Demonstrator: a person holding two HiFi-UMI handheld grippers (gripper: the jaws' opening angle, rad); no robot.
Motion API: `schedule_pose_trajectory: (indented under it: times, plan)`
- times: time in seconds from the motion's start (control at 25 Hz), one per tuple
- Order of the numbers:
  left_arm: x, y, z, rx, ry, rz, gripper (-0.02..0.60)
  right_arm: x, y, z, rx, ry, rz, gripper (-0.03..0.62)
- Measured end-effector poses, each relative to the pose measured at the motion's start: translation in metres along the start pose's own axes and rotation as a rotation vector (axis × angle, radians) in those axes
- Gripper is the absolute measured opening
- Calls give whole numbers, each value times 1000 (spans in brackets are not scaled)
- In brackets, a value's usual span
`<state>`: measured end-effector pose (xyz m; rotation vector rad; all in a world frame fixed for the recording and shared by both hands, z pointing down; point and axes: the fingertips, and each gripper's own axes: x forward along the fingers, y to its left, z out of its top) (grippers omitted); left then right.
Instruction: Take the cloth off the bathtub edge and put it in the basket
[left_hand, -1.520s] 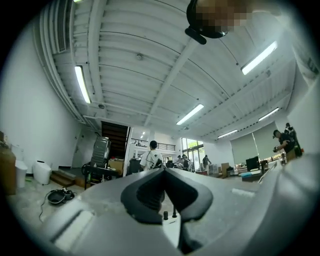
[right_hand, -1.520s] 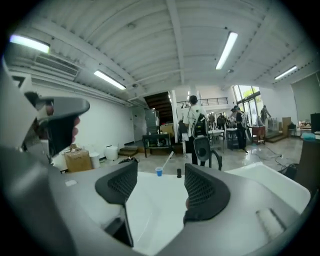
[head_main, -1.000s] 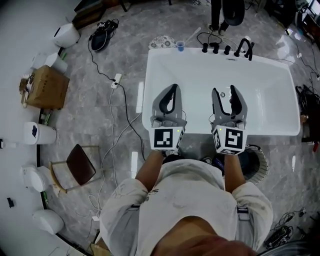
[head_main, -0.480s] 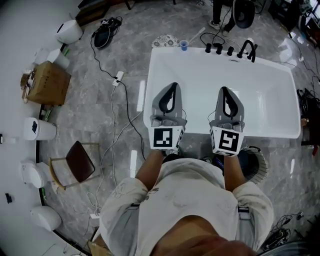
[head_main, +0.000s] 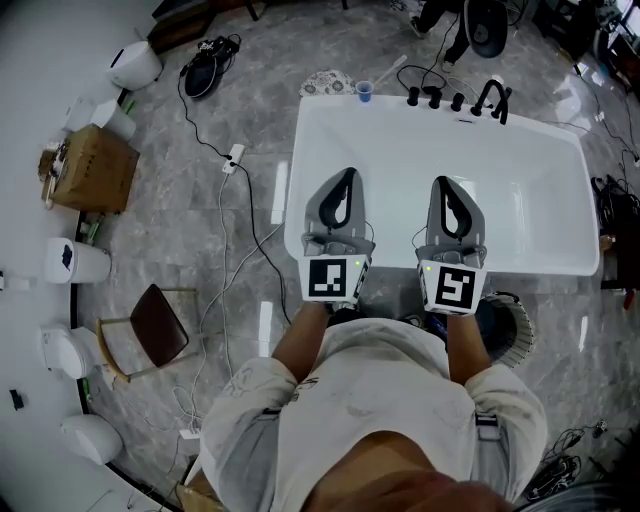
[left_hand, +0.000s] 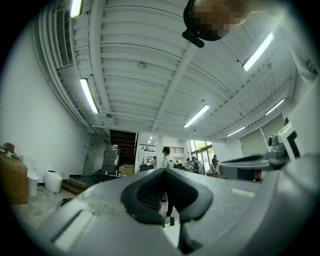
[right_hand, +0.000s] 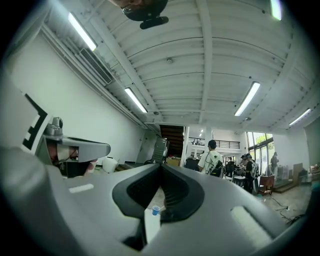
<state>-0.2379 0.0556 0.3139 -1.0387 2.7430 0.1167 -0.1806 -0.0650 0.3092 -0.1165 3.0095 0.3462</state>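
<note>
A white bathtub lies in front of me in the head view. A patterned cloth rests on its far left corner, next to a small blue cup. A dark round basket stands on the floor at my right, below the tub's near edge. Both grippers hover side by side over the near part of the tub, far from the cloth. My left gripper is shut and holds nothing. My right gripper is also shut and empty. Each gripper view shows its jaws meeting, left gripper and right gripper, against the ceiling and the hall.
Black taps line the tub's far rim. On the marble floor to the left are cables, a cardboard box, a small chair and white fixtures along the wall. People stand far off in the hall.
The right gripper's jaws, apart a second ago, have closed on nothing, and it has rolled a little. The left gripper has kept still.
</note>
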Motion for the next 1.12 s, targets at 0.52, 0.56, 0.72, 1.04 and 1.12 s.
schedule_pose_trajectory:
  times: [0.52, 0.56, 0.72, 1.04, 1.12]
  plan:
    - [-2, 3, -4, -9, 3, -3, 2, 3, 8, -5, 0, 20, 16, 2]
    - [-1, 2, -4, -3, 3, -5, 2, 3, 6, -6, 1, 18, 15, 2]
    - [1, 2, -4, -13, 6, -3, 2, 5, 4, -8, -2, 26, 10, 2]
    - [5, 3, -5, -15, 13, -10, 2, 10, 1, -5, -2, 35, 12, 2]
    - [7, 3, -4, -30, 15, -6, 2, 12, 1, -3, -3, 32, 12, 2]
